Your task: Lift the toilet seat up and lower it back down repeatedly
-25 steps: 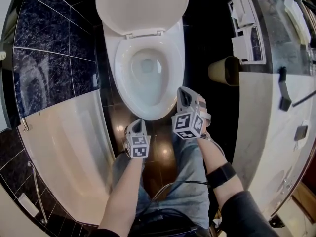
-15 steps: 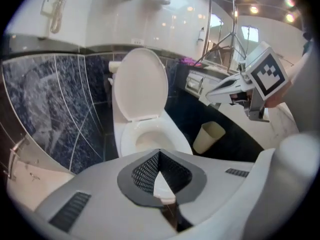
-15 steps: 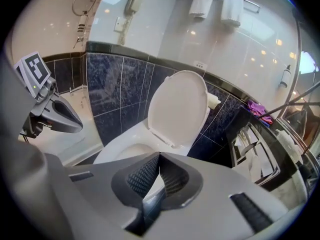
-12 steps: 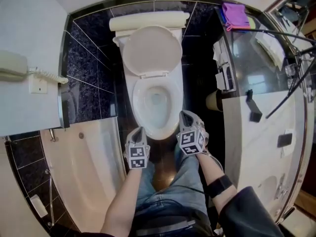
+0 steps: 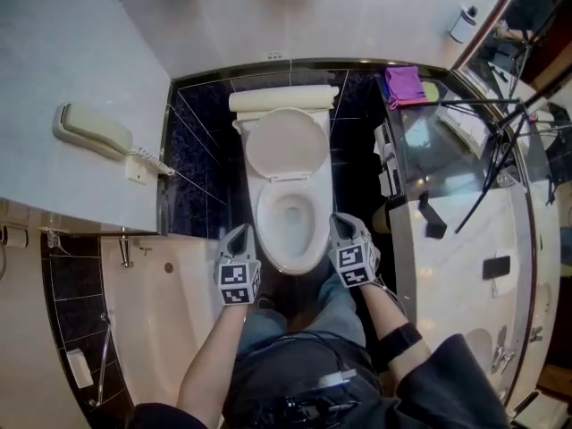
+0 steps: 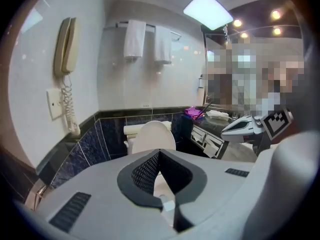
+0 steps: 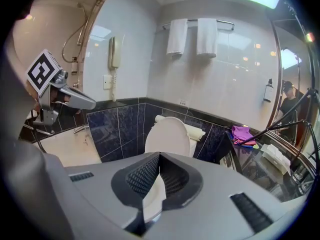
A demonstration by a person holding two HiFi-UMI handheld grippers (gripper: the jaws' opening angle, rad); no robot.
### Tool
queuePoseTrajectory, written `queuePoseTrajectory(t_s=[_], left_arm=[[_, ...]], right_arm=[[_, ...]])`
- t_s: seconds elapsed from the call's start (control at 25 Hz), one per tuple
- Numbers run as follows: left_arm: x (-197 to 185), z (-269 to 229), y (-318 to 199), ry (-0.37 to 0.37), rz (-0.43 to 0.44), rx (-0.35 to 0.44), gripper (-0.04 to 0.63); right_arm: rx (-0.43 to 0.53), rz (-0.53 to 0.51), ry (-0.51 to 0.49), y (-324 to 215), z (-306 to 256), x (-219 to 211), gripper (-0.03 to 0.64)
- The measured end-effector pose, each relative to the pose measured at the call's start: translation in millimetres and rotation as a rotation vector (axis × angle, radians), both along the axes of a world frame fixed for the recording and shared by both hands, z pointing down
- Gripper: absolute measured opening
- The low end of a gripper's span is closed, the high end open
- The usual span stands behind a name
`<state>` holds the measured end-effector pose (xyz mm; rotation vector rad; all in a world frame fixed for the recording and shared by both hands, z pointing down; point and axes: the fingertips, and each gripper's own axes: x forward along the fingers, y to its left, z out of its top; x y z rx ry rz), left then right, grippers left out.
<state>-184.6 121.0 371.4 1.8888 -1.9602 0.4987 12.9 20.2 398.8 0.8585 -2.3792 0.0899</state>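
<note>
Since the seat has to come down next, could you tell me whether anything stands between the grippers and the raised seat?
Nothing visible does: only the open bowl lies between the raised seat and the left gripper and right gripper; its rim looks bare.

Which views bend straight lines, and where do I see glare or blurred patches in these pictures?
Head view: strong fisheye, the wall edges bow around the toilet. Left gripper view: the ceiling light is blown out, and a mosaic patch sits at upper right. Right gripper view: the towel rail curves.
</note>
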Motion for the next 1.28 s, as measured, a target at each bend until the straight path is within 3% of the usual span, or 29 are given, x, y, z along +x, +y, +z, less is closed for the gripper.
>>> queuePoseTrajectory(t_s=[0.24,0.56,1.28], left_arm=[[-2.2,-43.3,14.4,-0.006,0.001,0.022,0.0],[-2.7,-72.4,22.5,0.002,0.0,0.071,0.0],[2.9,-67.7,20.2,-0.017,0.005,0.069,0.0]], right_arm=[[-0.024,0.03,-0.044,5.9,-40.9,14.1,0.018],[-0.043,0.042,-0.046,10.3,-43.8,36.2,0.018],[-0.066,0.07,-0.066,0.4,-41.6,34.4,0.02]])
